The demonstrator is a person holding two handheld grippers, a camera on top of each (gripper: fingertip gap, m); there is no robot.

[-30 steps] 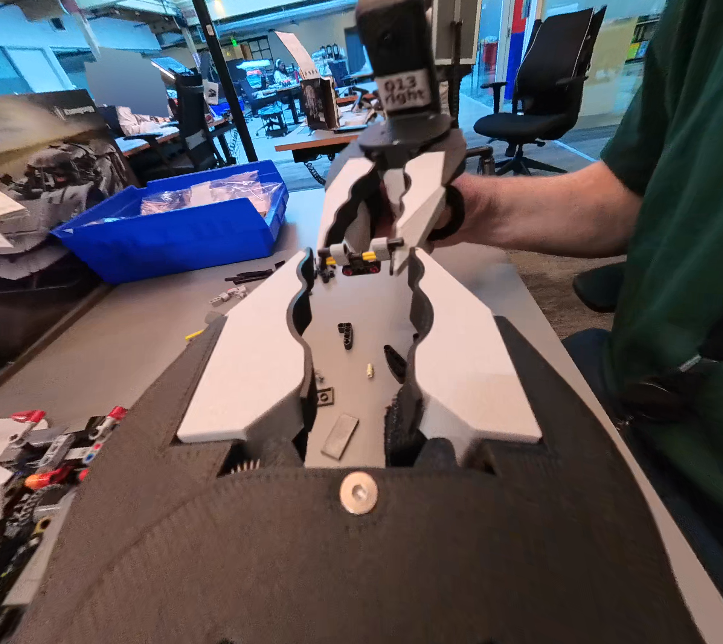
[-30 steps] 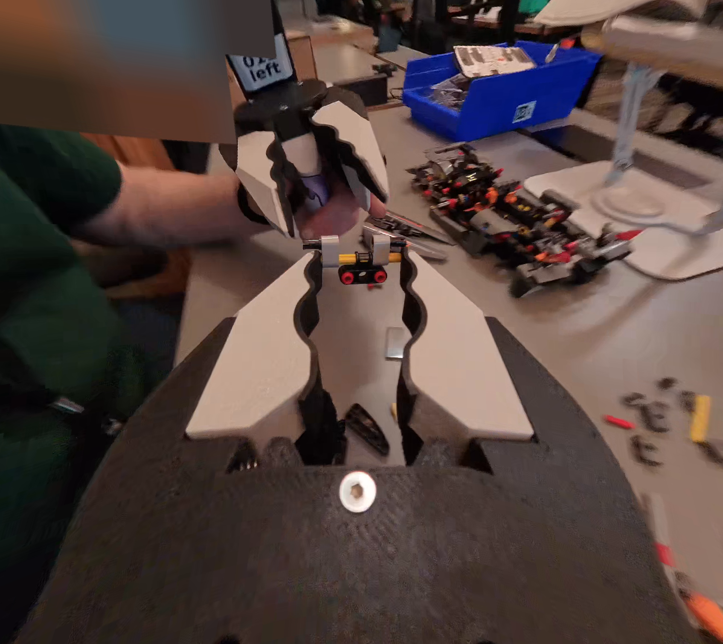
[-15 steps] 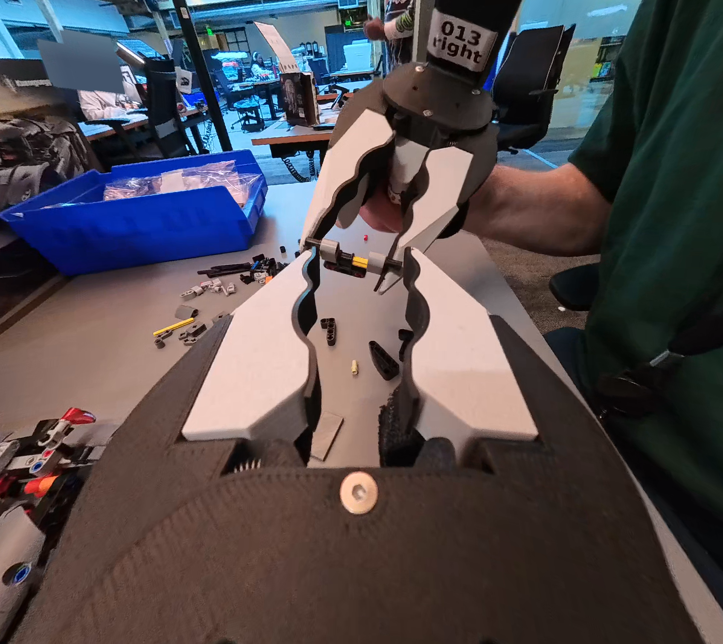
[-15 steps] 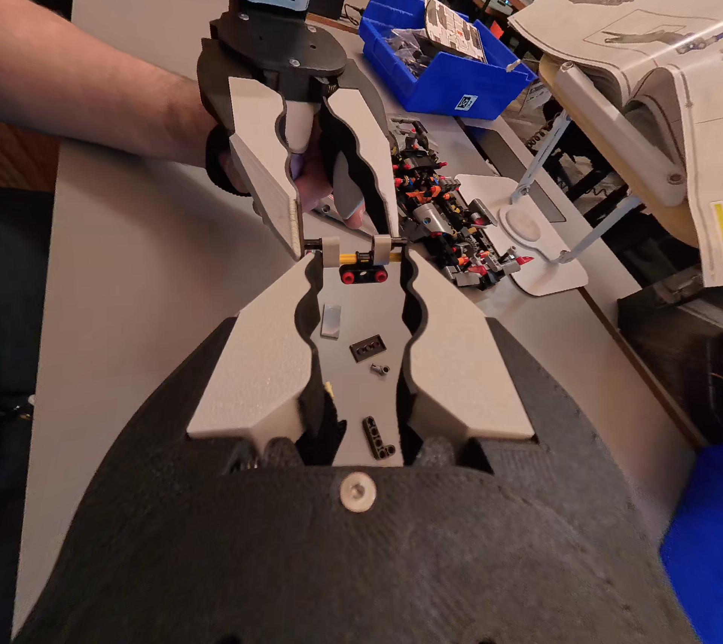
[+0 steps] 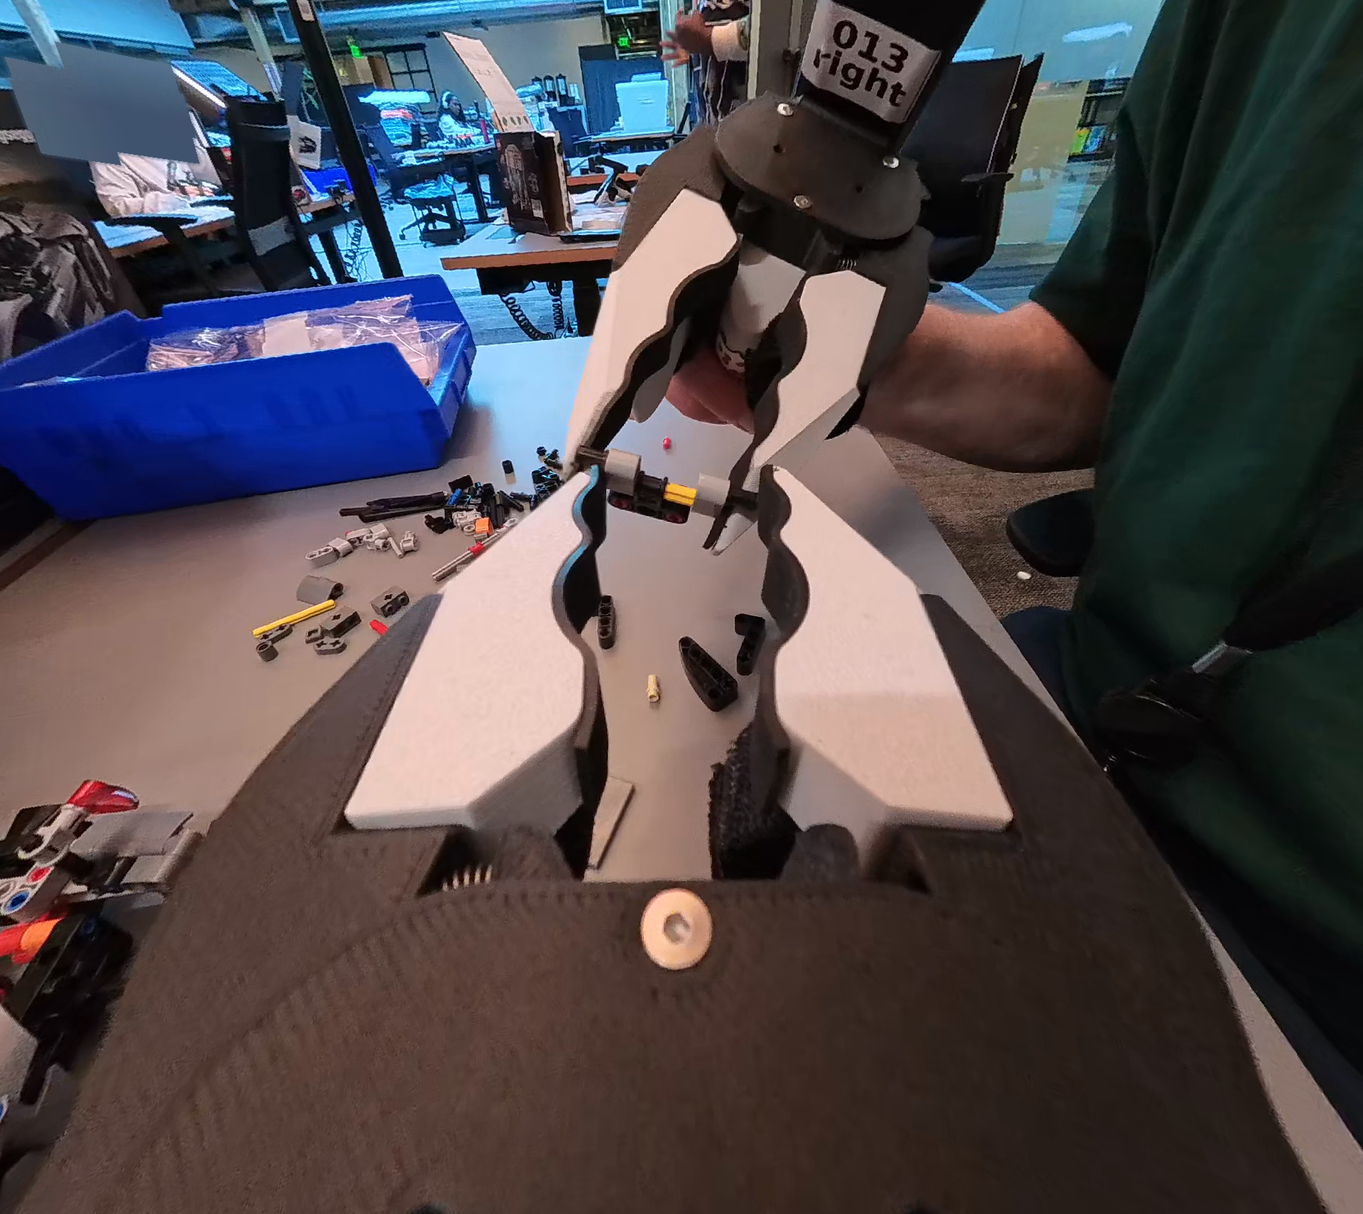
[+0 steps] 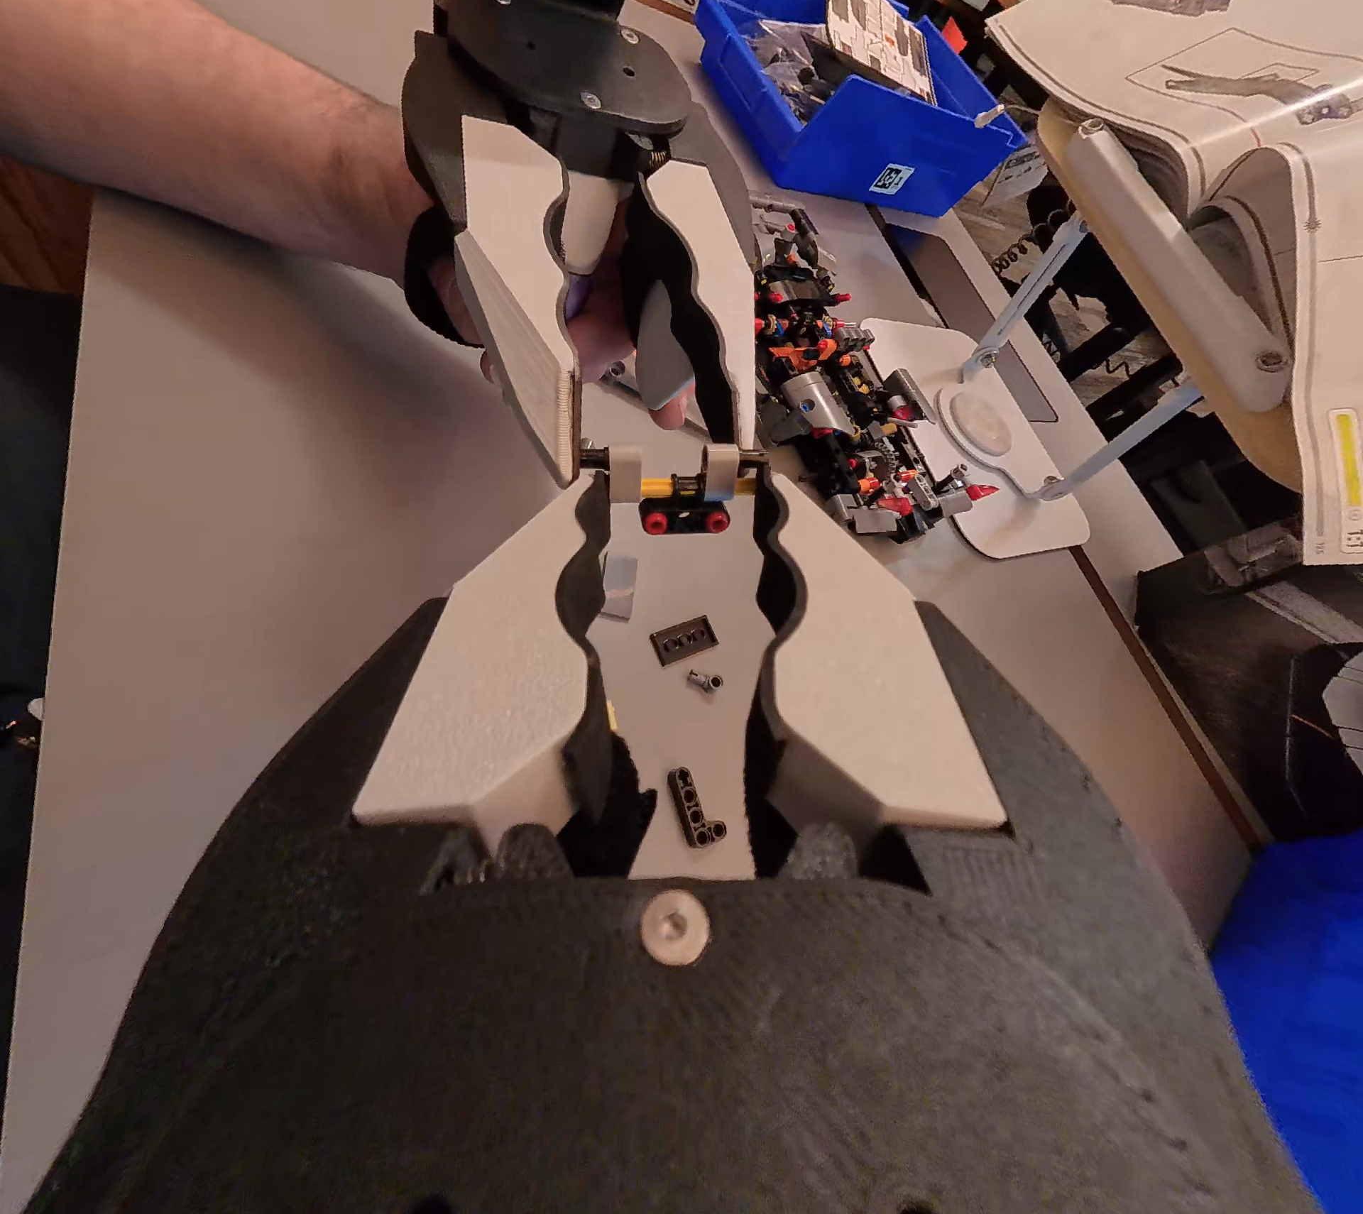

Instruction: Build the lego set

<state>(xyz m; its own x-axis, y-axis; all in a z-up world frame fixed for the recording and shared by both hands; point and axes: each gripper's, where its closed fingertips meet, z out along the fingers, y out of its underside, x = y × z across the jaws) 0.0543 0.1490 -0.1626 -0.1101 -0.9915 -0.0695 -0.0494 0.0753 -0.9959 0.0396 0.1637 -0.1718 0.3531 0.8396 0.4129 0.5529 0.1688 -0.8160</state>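
I am holding a small axle sub-assembly (image 5: 653,491) in the air above the desk (image 5: 147,684), between my two tools. My left tool (image 5: 675,500) is closing on it, its tips pressing on the two ends of the dark axle. My right tool (image 6: 671,492) is meeting it from the opposite side with its tips at the same ends, though I cannot tell which tool is bearing the load. The piece is carrying two grey connectors, a yellow section and a black beam with red pins hanging below.

I am judging the build as partly done. A long, dense chassis (image 6: 833,397) in black, grey, orange and red is lying on the desk far to the right in the right wrist view, well apart from what I am holding. Loose parts (image 5: 413,537) are lying scattered on the desk to the left in the left wrist view, and a few black beams (image 5: 708,662) are lying directly under my left tool. A blue bin (image 5: 221,411) with plastic bags is standing far left, and a second blue bin (image 6: 855,94) is holding more bags and a printed sheet. So plenty is waiting to be fitted, this piece included.

As for writing, each tool is wearing a white label on its handle, the second bin is bearing a small sticker, and an open instruction booklet (image 6: 1217,43) is resting on a stand at the far right.
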